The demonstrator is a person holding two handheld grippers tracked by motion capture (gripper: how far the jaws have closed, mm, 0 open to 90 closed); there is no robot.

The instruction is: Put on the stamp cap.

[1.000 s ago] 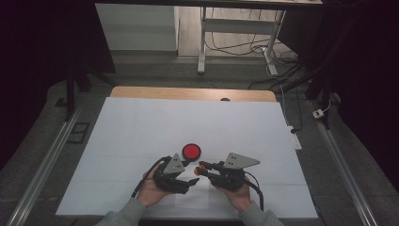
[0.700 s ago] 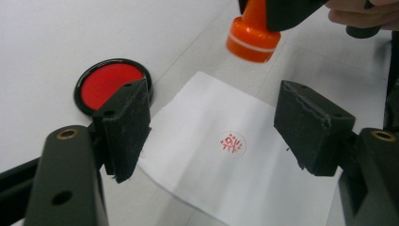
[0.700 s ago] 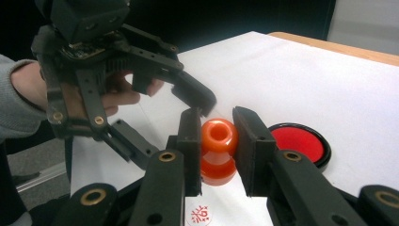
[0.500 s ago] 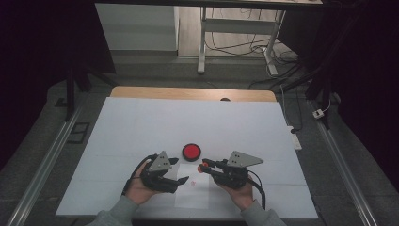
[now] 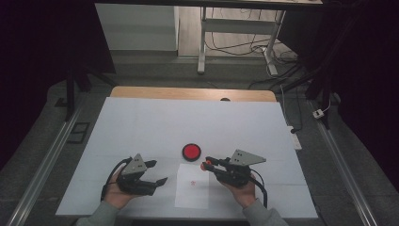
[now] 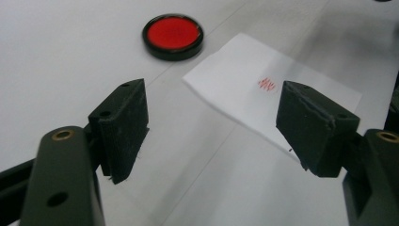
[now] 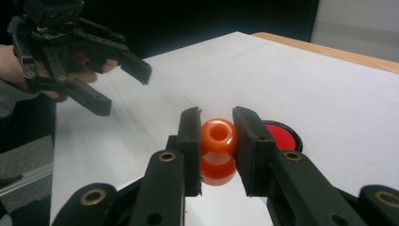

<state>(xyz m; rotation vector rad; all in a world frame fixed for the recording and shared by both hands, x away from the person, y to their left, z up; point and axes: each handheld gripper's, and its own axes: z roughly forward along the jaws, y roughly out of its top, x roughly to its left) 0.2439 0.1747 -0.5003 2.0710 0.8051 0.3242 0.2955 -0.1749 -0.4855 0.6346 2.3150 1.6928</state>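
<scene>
A round black-rimmed red ink pad [image 5: 191,151] [image 6: 172,35] [image 7: 282,136] lies on the white table. In front of it is a white slip of paper [image 5: 192,186] [image 6: 263,94] with a small red stamped mark [image 6: 267,84]. My right gripper [image 5: 207,163] [image 7: 216,134] is shut on an orange knob-shaped stamp [image 5: 205,165] [image 7: 218,136], held just right of the slip's far corner. Left of the slip, my left gripper [image 5: 159,172] [image 6: 214,127] [image 7: 121,89] stands open; its jaws have just been opening and nothing is between them.
The white tabletop [image 5: 188,122] ends in a wooden strip [image 5: 188,93] at the far side. Metal rails [image 5: 42,165] run along both sides. Beyond the table are desk legs and cables [image 5: 263,52] on the floor.
My left gripper has moved left, away from the right gripper and the ink pad, and its jaws stand wider. The paper slip now shows between the two grippers. The right gripper has stayed put.
</scene>
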